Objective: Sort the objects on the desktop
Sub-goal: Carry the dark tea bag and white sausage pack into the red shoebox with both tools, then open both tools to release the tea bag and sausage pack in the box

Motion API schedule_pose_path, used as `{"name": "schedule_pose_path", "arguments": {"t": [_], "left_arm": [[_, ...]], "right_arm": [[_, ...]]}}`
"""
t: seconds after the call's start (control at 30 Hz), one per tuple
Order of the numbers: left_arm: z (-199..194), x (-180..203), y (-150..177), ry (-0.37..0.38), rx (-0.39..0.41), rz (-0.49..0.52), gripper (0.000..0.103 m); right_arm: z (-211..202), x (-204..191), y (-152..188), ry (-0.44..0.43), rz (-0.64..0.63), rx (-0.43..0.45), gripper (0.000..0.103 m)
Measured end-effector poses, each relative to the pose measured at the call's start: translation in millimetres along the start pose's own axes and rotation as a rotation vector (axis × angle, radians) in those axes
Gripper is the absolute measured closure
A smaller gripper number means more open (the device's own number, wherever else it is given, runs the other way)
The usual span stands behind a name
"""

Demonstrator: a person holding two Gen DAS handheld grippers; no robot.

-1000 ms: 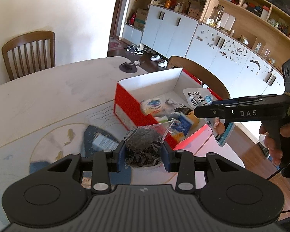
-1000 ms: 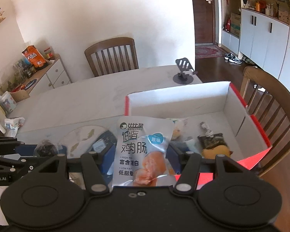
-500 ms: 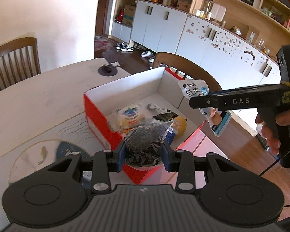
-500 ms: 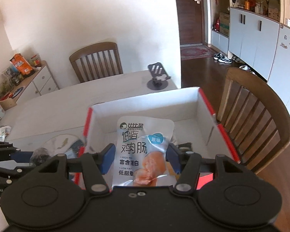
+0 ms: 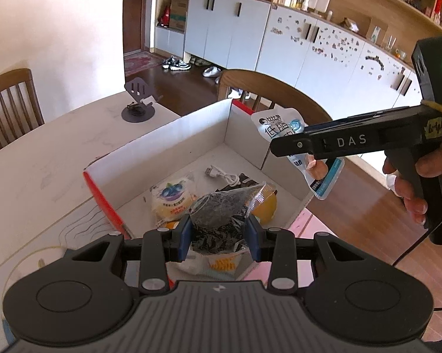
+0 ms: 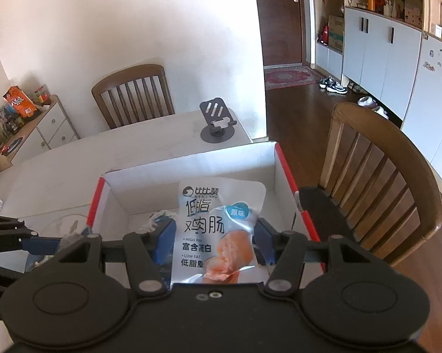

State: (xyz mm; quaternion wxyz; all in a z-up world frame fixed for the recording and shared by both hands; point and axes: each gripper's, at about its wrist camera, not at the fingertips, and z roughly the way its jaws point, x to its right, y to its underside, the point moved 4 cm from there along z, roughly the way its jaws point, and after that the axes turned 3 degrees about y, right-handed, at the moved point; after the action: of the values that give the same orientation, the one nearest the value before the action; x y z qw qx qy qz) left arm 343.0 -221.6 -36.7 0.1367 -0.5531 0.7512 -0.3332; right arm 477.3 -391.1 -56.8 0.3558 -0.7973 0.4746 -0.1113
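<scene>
Both black two-finger tongs are pinching packets above the red-sided, white-lined open cardboard box (image 5: 244, 135). Left gripper (image 5: 218, 239) clamps a clear plastic bag of dark shredded stuff (image 5: 221, 220) between its blue pads, hanging over the near end of the box. Right gripper (image 6: 213, 242) squeezes a white and blue glossy sausage snack pouch (image 6: 218, 229), held over the box's right wall; from the left view the same pouch (image 5: 279, 123) sits above that wall's rim, not yet down inside.

Already in the box: a round blueberry-print wrapped snack (image 5: 172, 197), a white USB cable (image 5: 221, 175), a yellow rounded item (image 5: 265, 209) partly hidden behind the bag, plus something dark under it, can't tell what.

Judging progress: well along, several items boxed and two more arriving. Left to do: lower and release both packets. Whether more loose things wait beside the box is mostly hidden by the grippers. Grey phone stand (image 6: 218, 125) sits on the pale table (image 5: 44, 158) beyond the box's far end.
</scene>
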Motion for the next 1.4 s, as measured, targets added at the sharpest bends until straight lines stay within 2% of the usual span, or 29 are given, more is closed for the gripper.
{"name": "schedule_pose_path", "arguments": {"t": [0.3, 0.57, 0.93, 1.4], "left_arm": [[33, -2, -13, 0.007, -0.036, 0.014, 0.067], [55, -6, -18, -0.027, -0.071, 0.038, 0.066], [78, -13, -14, -0.047, -0.136, 0.044, 0.066], [95, -20, -8, -0.044, -0.181, 0.039, 0.066]], "right_arm": [[32, 13, -9, -0.005, 0.007, -0.054, 0.046], [61, 14, -16, 0.004, -0.008, -0.085, 0.046], [102, 12, -18, 0.027, -0.026, -0.159, 0.046], [139, 10, -14, 0.044, -0.034, -0.233, 0.046]]}}
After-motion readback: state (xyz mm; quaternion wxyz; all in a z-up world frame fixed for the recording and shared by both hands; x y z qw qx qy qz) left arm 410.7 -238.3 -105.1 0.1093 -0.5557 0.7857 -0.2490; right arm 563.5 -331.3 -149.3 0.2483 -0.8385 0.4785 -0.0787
